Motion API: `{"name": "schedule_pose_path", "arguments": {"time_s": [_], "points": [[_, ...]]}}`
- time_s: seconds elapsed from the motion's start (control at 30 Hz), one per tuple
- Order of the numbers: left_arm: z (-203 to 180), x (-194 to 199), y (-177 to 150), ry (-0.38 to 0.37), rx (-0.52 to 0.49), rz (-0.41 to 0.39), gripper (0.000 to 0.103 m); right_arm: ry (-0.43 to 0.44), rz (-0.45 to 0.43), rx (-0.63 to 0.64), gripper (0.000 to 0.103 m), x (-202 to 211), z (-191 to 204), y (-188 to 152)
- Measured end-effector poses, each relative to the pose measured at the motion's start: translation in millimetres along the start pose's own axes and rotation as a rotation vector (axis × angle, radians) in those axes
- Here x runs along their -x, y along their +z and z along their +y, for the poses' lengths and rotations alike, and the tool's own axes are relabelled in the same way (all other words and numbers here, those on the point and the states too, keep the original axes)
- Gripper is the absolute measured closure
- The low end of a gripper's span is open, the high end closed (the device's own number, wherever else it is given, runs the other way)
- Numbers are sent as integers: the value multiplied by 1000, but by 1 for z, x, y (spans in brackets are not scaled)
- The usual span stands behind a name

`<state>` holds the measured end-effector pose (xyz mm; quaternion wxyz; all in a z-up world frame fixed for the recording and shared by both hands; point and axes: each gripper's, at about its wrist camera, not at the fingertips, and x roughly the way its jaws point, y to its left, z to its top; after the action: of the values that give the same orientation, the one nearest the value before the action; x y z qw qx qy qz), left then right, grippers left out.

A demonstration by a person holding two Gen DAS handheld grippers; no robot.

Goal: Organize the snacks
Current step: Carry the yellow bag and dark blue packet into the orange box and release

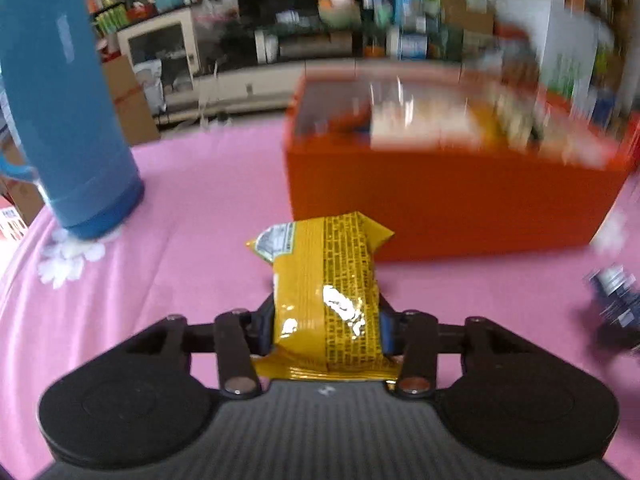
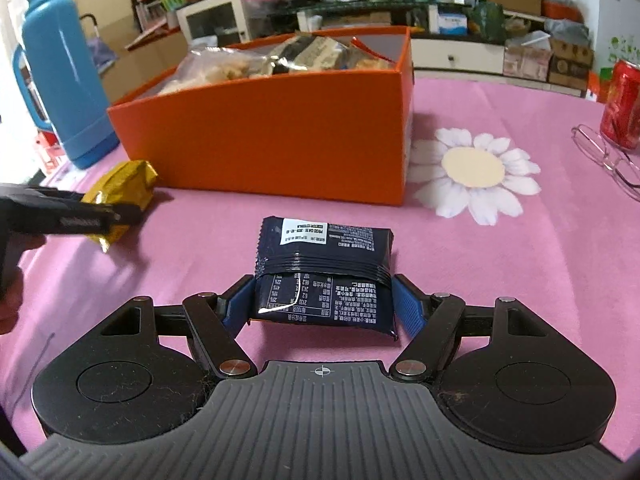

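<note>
Currently one yellow snack packet (image 1: pixel 326 304) clamped in left tool (image 1: pixel 326 330), one dark packet (image 2: pixel 324 276) between right tool (image 2: pixel 322 306) pads, gap visible

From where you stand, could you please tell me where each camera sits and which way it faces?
Left wrist: on the left gripper, looking along its fingers clamped on the yellow snack packet toward the orange box.
Right wrist: on the right gripper, whose fingers flank the dark blue snack packet.
Shared: box, packets, blue thermos, pink tablecloth.

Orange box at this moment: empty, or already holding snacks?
Already holding snacks. The orange box is open-topped, with several packets showing above its rim, some in clear bags.
</note>
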<state>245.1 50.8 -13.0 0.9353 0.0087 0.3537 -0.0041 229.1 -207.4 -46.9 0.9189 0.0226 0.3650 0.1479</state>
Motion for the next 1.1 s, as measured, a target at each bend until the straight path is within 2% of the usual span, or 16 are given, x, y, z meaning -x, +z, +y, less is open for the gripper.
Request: {"name": "schedule_pose_path", "arguments": {"time_s": [0.17,0.27,0.4,0.53,0.63,0.77,0.87,1.0,1.1], "points": [[19,62,26,-49,35,-113,56,64,-102,20,58,31,14,15],[18,76,54,-58,31,-159,56,86,-195,37,58,53,25,39],[6,62,96,-56,29,-190,56,62,-300,77,58,58,35,92],[-15,20,130,-79,39,-173,56,14,-347,87,58,28,36,139],[-35,-24,150,-78,17,-130,56,-18,-325,74,58,-10,29,160],[-58,-74,156,-64,-40,-79,55,-4,-242,-8,58,-55,10,171],[-69,-104,148,-18,-109,-42,45,-23,-141,-21,55,-88,3,167],[-74,-114,148,13,-144,-32,42,-64,-108,82,50,-101,21,163],[-62,-93,148,-2,-109,-83,28,-47,-124,50,46,-98,18,163]]}}
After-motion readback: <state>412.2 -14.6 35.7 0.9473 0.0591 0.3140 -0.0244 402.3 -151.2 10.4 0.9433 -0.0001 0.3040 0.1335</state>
